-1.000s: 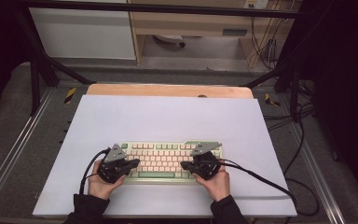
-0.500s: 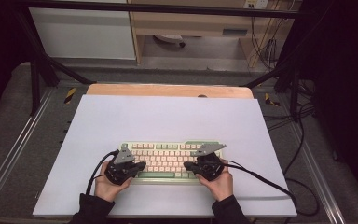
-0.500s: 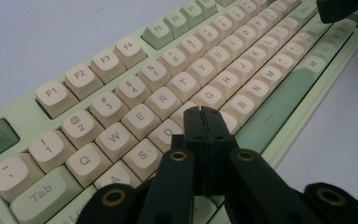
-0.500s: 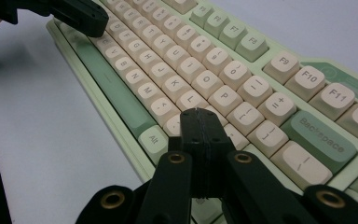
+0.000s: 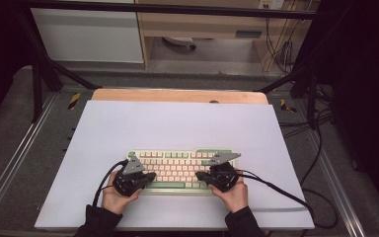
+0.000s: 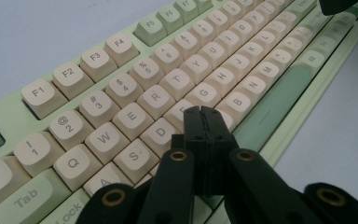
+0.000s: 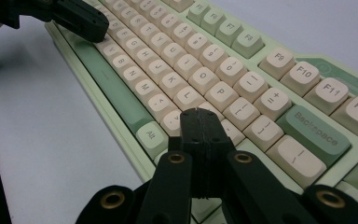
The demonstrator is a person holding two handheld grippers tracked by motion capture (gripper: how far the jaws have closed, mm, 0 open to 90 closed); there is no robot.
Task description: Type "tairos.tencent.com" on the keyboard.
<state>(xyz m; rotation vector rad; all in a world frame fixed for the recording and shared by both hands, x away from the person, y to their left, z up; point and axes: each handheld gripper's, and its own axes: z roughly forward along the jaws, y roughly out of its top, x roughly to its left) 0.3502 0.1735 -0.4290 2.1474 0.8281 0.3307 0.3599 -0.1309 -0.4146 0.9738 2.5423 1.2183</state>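
Observation:
A pale green keyboard point(image 5: 177, 160) with cream keys lies on the near middle of the white table top. My left gripper point(image 5: 152, 176) rests over the keyboard's left end, jaws shut, empty. In the left gripper view its tips point(image 6: 203, 112) hover just over the keyboard's point(image 6: 135, 93) letter keys near F and V. My right gripper point(image 5: 199, 175) sits at the keyboard's right part, also shut and empty. In the right gripper view its tips point(image 7: 199, 114) stand above the punctuation keys of the keyboard point(image 7: 214, 70), left of Backspace. Whether either tip touches a key is unclear.
The white sheet point(image 5: 177, 123) covers a wooden table whose far edge point(image 5: 177, 95) shows behind it. A black cable point(image 5: 276, 185) trails right from the right gripper, another loops left of the left hand point(image 5: 101, 185). Metal rails flank the table.
The left gripper has shifted slightly to the right along the keyboard. The right gripper has stayed where it was.

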